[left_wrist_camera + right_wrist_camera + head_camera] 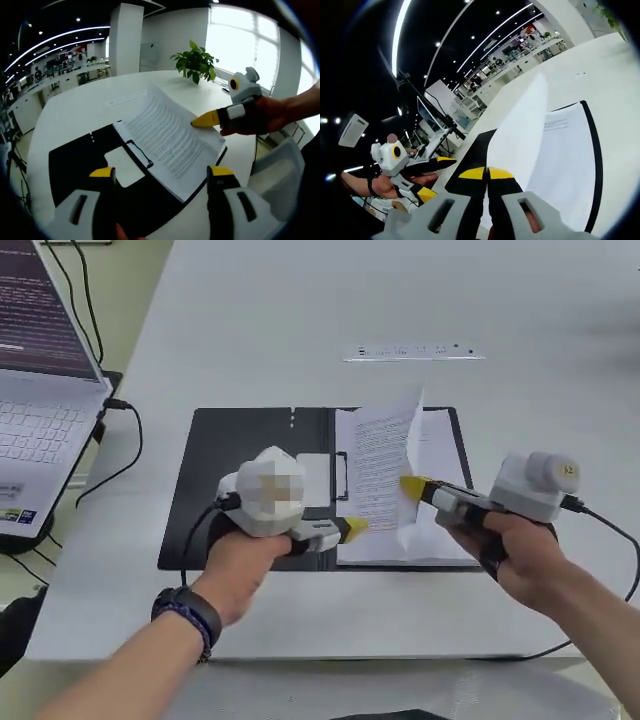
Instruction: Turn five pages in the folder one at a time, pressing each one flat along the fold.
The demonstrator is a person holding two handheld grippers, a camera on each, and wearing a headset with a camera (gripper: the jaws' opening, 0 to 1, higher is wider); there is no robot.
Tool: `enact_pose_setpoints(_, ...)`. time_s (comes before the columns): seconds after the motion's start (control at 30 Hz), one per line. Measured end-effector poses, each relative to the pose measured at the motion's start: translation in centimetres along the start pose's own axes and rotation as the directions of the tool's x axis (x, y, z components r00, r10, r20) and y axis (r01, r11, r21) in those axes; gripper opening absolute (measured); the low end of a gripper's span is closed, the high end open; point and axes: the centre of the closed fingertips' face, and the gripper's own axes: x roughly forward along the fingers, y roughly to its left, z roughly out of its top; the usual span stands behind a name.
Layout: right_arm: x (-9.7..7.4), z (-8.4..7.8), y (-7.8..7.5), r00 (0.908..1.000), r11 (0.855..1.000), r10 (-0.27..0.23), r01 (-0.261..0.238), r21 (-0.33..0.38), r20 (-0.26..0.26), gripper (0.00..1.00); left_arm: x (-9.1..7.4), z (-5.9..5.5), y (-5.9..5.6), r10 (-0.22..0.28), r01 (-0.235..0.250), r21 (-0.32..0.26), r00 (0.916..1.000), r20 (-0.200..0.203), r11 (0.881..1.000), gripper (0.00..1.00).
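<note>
Inside black folder (pixel 240 480), stacked pages (pixel 438 455), one page (pixel 380 460) pinched upright

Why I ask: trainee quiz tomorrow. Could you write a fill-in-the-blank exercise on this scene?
The right tool is ____ on a lifted page.
The left tool holds its jaws ____ above the black folder.
In the head view, the laptop lies ____ of the folder.
Missing words: shut; open; left.

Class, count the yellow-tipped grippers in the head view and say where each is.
2. The left gripper is open above the folder, near its front edge. The right gripper is shut on the lifted page at its outer edge.
</note>
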Motion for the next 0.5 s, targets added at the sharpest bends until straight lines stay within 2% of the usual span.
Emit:
enact_pose_setpoints(0.13,0.8,0.0,1.0,0.9999,1.0,0.014,-0.014,-0.006,0.0,0.0,-1.4,-0.7,1.6,0.031,-0.031,-0.014,0.9995,0.005,0.999,0.74)
enact_pose_setpoints(0.3,1.9,-0.3,1.7,0.9997,1.0,0.023,-0.023,-0.009,-0.01,0.0,-2.9,-1.0,2.8,0.057,-0.056,-0.034,0.9983,0.015,0.998,0.74)
enact_pose_setpoints(0.5,3.7,-0.6,3.5,0.9985,0.999,0.052,-0.052,-0.014,-0.017,0.0,-4.7,-1.4,4.0,0.084,-0.083,-0.05,0.9959,0.032,0.995,0.74)
